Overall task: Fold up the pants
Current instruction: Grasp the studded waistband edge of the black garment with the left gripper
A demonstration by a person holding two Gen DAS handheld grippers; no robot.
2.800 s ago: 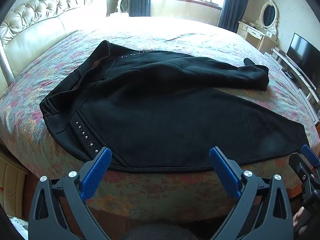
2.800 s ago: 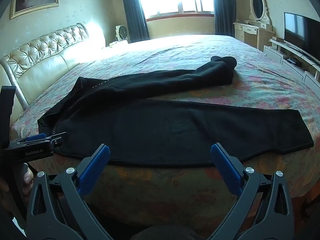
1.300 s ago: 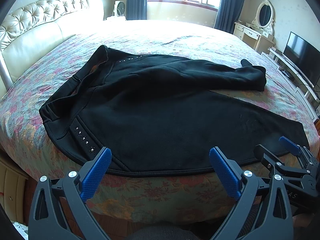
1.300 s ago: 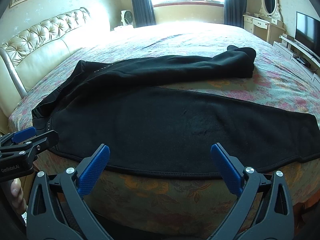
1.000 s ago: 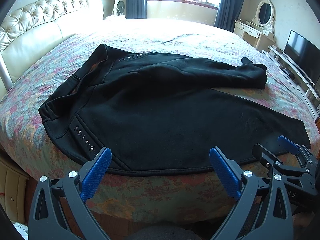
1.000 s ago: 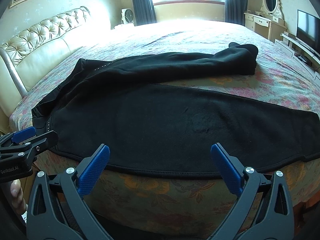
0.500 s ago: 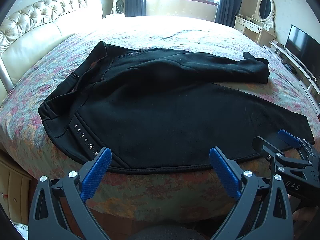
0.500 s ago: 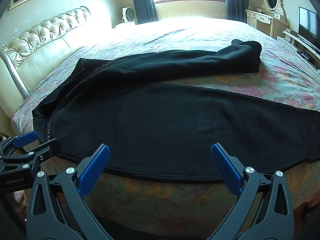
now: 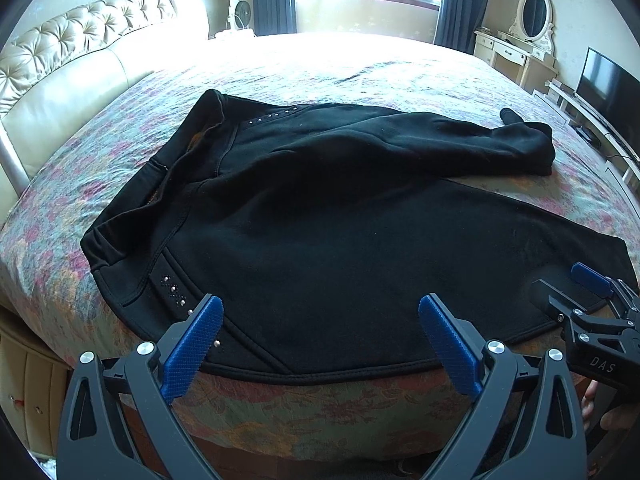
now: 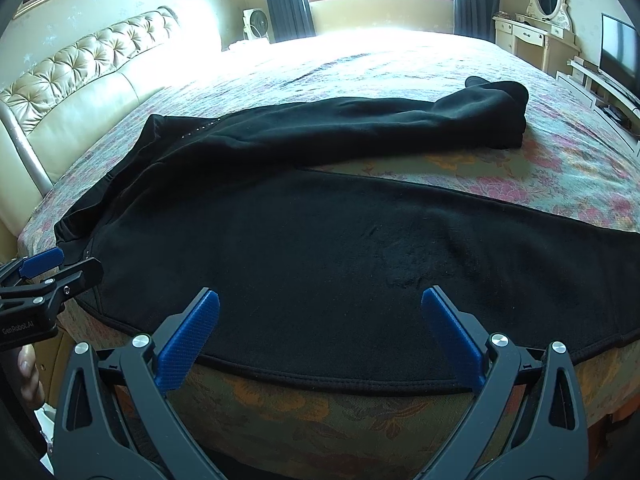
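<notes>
Black fleece pants [image 9: 340, 232] sprawl across the floral bed [image 9: 360, 68], legs splayed apart, studded waistband toward the headboard [image 9: 80, 52], both grippers [image 9: 320, 344] [image 10: 320, 334] gaping wide at its near edge.

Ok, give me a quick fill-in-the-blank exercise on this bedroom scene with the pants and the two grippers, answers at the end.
1. The black pants lie spread on a floral-covered ____.
2. Both the left gripper and the right gripper have their jaws ____.
3. The far pant leg ends bunched up, while the near pant leg lies ____.
4. The pads on the gripper fingers are coloured ____.

Missing words: bed; open; flat; blue
</notes>
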